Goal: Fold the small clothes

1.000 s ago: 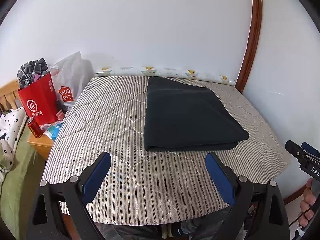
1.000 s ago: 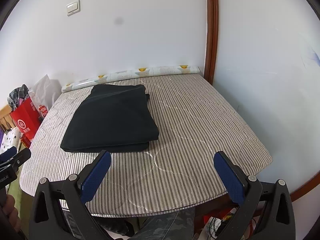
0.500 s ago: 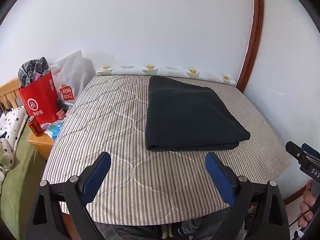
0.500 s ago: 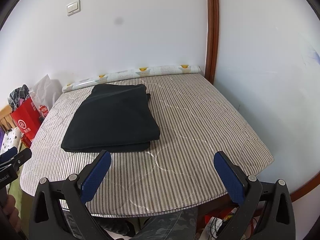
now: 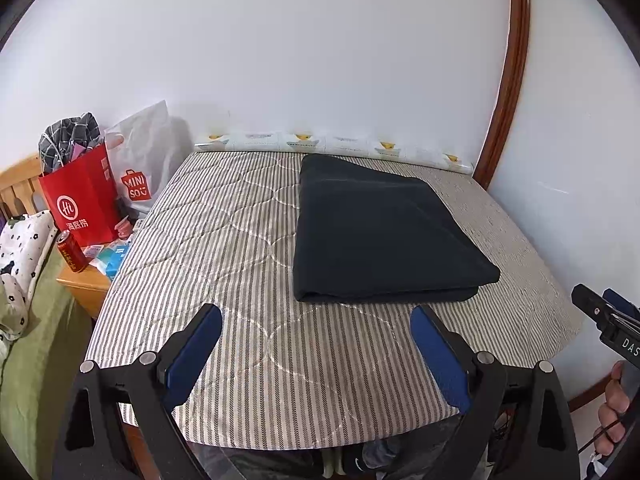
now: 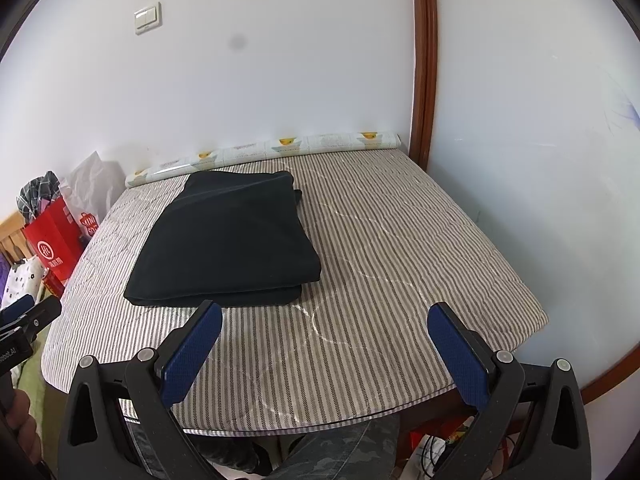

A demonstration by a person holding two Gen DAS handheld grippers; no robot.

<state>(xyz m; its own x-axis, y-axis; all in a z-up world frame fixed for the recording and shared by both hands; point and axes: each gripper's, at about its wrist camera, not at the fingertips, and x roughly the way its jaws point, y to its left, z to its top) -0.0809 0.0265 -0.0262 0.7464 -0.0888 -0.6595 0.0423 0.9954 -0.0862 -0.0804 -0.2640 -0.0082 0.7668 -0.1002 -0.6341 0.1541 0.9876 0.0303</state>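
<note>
- left hand-held gripper [image 5: 316, 344]: jaws spread wide, nothing between them, hovering over the near edge of the tabletop [image 5: 224, 240].
- right hand-held gripper [image 6: 325, 344]: also wide open and empty, over the near edge toward the right corner.
- folded dark garment [image 5: 380, 232]: lies straight ahead of the left hand-held gripper, ahead and to the left of the right one. near fold edge just beyond the left's fingertips, so the left looks nearer.
- garment's long axis runs from the near edge toward the far edge by the wall; it sits flat, layered, right of centre as the left wrist sees it.
- judgement: it looks already folded; any further move would start at that near fold edge.
- surface: striped quilted cover, bare apart from the garment; patterned roll [image 6: 264, 152] along the far edge.
- room: white walls, wooden trim [image 6: 422, 60] at the far right corner, red paper bag [image 5: 80, 204] and white plastic bag [image 5: 148, 160] off the left edge.
</note>
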